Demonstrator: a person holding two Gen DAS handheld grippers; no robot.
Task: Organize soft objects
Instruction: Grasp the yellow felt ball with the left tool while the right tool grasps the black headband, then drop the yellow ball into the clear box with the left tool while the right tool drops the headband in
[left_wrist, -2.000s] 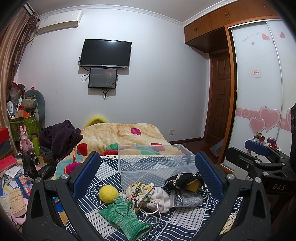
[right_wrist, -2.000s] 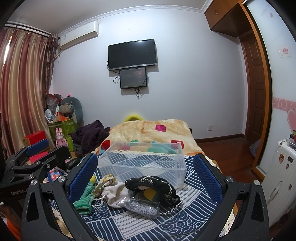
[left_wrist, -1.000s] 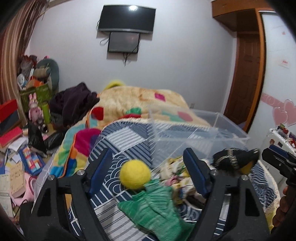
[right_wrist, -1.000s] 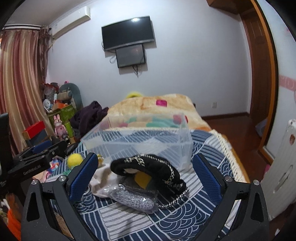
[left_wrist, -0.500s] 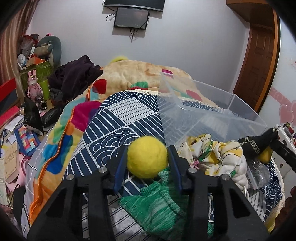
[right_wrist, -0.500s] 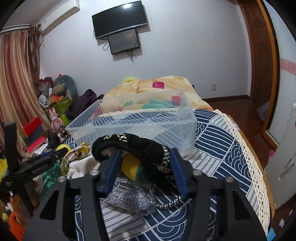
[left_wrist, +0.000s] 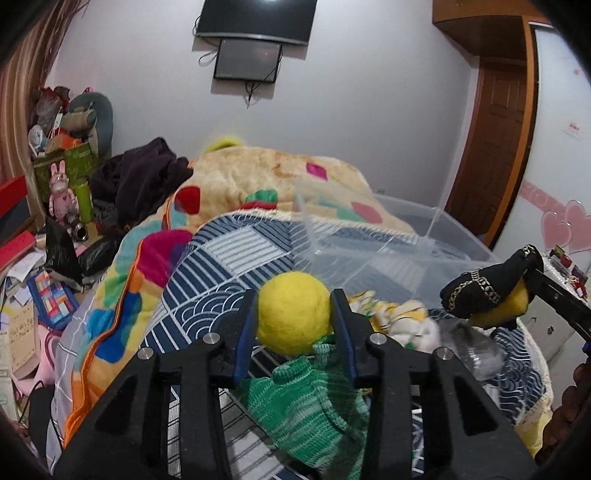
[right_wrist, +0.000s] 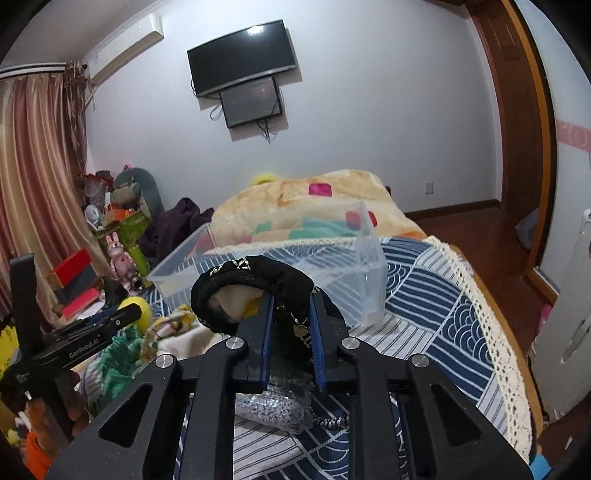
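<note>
My left gripper (left_wrist: 293, 314) is shut on a fuzzy yellow ball (left_wrist: 293, 317) and holds it just above the bed. A green knitted piece (left_wrist: 314, 406) lies under it. My right gripper (right_wrist: 290, 306) is shut on a black pouch with gold chain trim (right_wrist: 255, 284), lifted off the pile; the pouch also shows in the left wrist view (left_wrist: 487, 288). A clear plastic bin (right_wrist: 280, 273) stands on the bed just beyond both grippers, also in the left wrist view (left_wrist: 388, 251). A white and yellow cloth bundle (left_wrist: 402, 321) and a silvery glitter bag (right_wrist: 273, 406) lie in front of the bin.
The bed has a blue and white patterned cover (right_wrist: 436, 295) with a lace edge, and a tan blanket (left_wrist: 266, 181) behind the bin. Clutter and boxes (left_wrist: 40, 229) fill the floor at the left. A wooden door (left_wrist: 495, 147) and a white case (right_wrist: 572, 325) are at the right.
Both grippers moved in and down to the pile and closed: the left on the yellow ball, the right on the black pouch. Both objects are now lifted a little.
</note>
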